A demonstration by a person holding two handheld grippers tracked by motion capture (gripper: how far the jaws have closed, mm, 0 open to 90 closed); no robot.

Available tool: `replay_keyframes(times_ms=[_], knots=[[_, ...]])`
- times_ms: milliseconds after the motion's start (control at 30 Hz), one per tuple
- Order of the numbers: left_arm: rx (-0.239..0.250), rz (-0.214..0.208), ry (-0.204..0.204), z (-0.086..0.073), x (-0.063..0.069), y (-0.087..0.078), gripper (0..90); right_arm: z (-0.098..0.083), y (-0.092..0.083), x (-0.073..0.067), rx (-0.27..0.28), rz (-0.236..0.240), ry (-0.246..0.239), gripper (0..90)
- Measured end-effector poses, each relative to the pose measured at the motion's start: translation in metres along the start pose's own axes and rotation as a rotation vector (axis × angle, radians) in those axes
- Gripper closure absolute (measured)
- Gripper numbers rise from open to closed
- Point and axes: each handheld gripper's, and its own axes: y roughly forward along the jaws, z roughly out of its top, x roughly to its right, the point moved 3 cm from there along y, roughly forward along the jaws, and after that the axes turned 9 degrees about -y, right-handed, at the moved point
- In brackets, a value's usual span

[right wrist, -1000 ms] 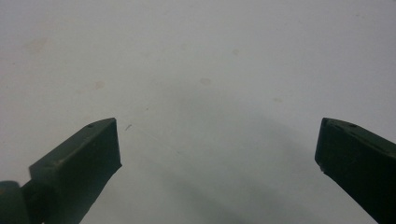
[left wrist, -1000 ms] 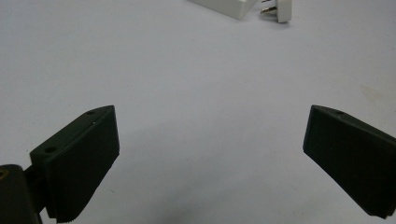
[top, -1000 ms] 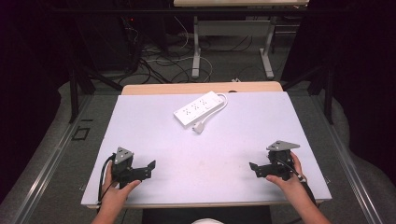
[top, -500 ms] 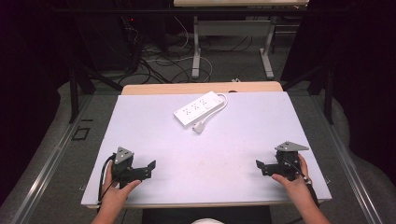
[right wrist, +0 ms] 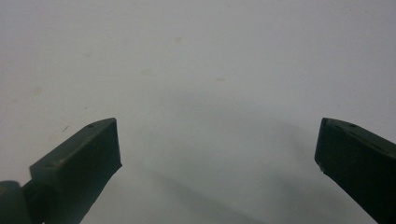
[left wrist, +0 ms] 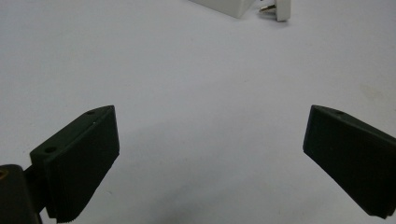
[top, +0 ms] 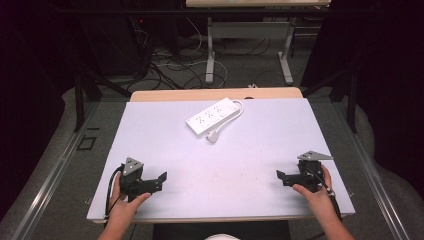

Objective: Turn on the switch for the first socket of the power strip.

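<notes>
White worktop (top: 260,145), faint stains; dark room behind w/ cables on floor, table legs. Left tool (top: 159,179) near left front corner, jaws wide apart, holding nothing. One power strip (top: 212,117) w/ one plug (top: 214,136) just beside it, far centre. Right tool (top: 281,176) near right front corner, jaws wide, nothing held. 2 tools total.

We take this for a lab or recording room: a plain white table (top: 260,150) stands alone in a dark space hung with black curtains (top: 380,60), loose cables (top: 170,65) trail over the grey floor (top: 60,165), and a second desk's metal legs (top: 210,47) stand beyond it.
</notes>
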Motion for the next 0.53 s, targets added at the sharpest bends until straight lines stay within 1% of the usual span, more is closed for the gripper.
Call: replay_keyframes(times_ms=[133, 533], knots=[[0.0, 0.0, -0.005, 0.0001, -0.0005, 0.0006, 3.4, -0.0009, 0.0013, -0.0006, -0.008, 0.004, 0.017, 0.1], [0.0, 0.001, -0.004, 0.0002, -0.0011, 0.0009, 3.4, -0.0002, 0.0009, -0.0001, -0.005, 0.005, 0.015, 0.2]])
